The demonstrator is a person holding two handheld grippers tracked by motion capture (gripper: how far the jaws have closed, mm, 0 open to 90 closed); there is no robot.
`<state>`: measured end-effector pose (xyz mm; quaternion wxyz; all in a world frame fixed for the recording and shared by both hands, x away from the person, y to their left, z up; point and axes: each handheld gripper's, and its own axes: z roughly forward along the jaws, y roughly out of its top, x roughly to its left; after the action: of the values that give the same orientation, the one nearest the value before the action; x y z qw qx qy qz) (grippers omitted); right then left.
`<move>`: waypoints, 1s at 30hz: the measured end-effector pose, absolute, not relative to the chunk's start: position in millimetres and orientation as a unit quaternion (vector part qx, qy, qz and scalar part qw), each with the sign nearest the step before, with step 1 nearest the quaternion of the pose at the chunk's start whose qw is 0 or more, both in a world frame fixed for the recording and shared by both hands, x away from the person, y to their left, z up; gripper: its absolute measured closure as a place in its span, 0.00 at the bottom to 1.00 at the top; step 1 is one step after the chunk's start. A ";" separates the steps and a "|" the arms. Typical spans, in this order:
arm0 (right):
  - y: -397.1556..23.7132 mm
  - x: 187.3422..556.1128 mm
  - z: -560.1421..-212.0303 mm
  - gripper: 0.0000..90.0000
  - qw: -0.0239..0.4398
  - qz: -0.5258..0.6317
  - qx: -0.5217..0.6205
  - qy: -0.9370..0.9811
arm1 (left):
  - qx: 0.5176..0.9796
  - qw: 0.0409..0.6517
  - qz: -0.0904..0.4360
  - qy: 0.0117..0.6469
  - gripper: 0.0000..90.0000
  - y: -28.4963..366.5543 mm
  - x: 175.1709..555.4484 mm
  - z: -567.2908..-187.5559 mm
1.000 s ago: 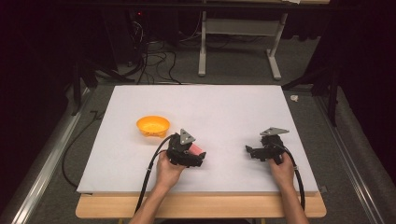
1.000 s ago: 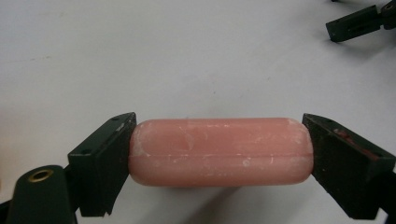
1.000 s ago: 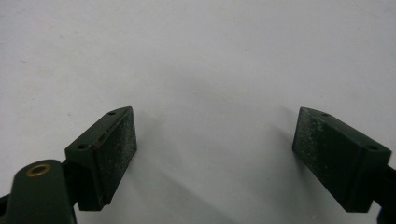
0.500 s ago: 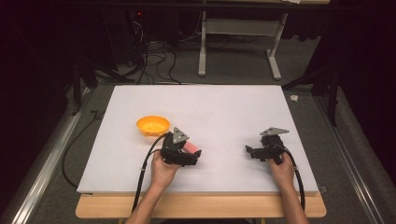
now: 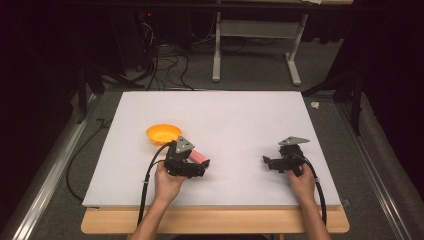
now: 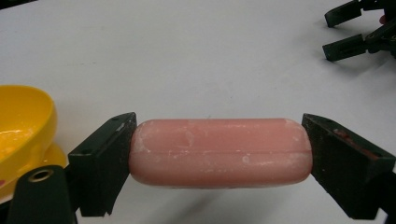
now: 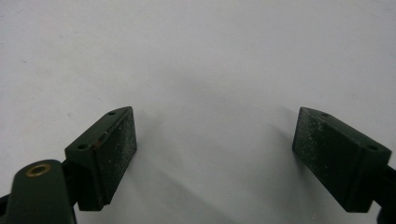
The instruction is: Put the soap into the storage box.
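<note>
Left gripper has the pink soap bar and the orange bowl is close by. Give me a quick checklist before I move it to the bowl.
1. Grip on the pink soap bar: left gripper pads press both ends. Ok.
2. Bar off the white table: shadow shows beneath it. Ok.
3. Orange bowl upright, close beside the left gripper. Ok.
4. Bowl holds nothing in the part visible from the high view. Ok.
5. Right gripper open, holding nothing, well apart on the table. Ok.
6. Bar slippery or not: cannot tell.
</note>
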<state>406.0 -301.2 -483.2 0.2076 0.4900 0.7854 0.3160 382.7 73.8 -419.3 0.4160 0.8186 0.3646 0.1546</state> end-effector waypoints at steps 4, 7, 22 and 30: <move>-301.0 405.9 -483.2 0.16 0.207 0.316 0.491 0.785 | 0.814 0.419 0.160 0.368 0.16 79.6 381.3 -415.0; -301.2 406.0 -483.2 0.16 0.208 0.316 0.490 0.786 | 0.813 0.419 0.162 0.371 0.16 82.7 381.0 -412.8; -301.3 406.0 -483.2 0.16 0.208 0.315 0.489 0.786 | 0.801 0.420 0.176 0.390 0.16 107.0 378.1 -403.2; -301.3 406.1 -483.3 0.16 0.208 0.316 0.489 0.786 | 0.791 0.421 0.182 0.405 0.16 119.5 380.5 -401.1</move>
<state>406.1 -301.3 -483.3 0.2083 0.4890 0.7861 0.3157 380.5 119.5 -401.1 0.4209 0.7911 0.4048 0.1821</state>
